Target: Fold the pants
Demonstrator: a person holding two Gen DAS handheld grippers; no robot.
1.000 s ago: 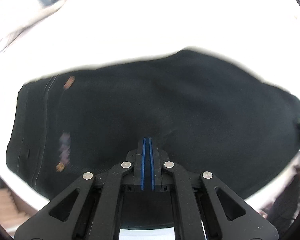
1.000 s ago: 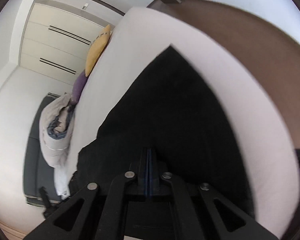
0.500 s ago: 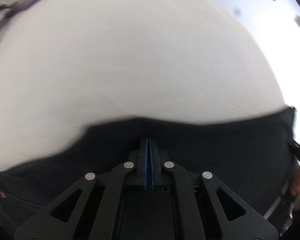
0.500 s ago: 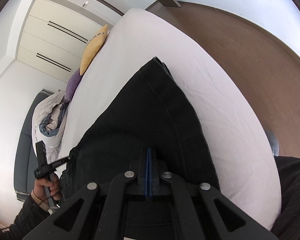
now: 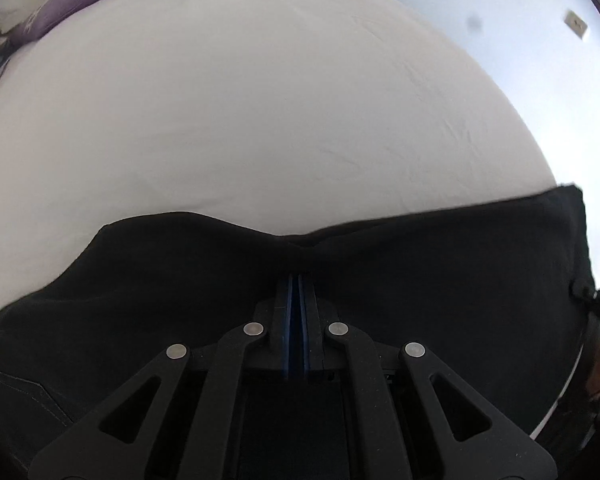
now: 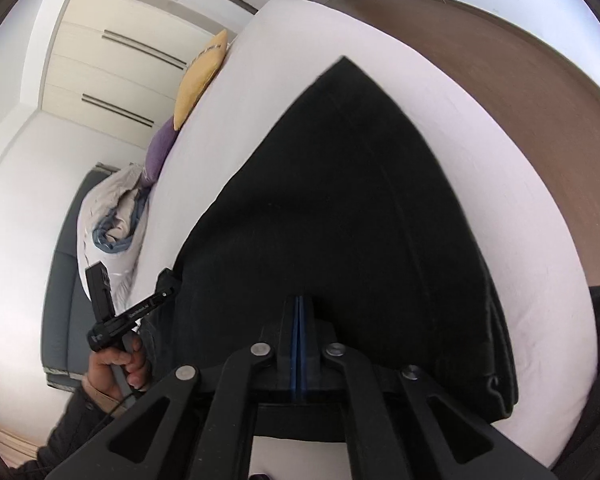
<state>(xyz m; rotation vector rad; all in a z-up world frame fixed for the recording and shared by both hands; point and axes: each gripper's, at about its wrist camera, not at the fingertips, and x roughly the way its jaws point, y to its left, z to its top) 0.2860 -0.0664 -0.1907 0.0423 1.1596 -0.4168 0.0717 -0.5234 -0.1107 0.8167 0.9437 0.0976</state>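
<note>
This is a bedroom in a home. There is a big bed (image 6: pixel 480 184) with a white sheet. A yellow pillow (image 6: pixel 200 76) and a purple pillow (image 6: pixel 162 148) lie at its far end. A rolled-up blanket (image 6: pixel 112 220) sits beside them. Tall cream closet doors (image 6: pixel 100 68) stand along the wall, and the floor (image 6: pixel 540 92) is brown wood.

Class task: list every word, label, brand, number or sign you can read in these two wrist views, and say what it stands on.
Left gripper, arm seen from the right wrist view: a short line of white print, too small and blurred to read.
Purple cushion: a faint pale mark, unreadable.
Black pants, white bed, yellow cushion, right gripper: no text visible.
</note>
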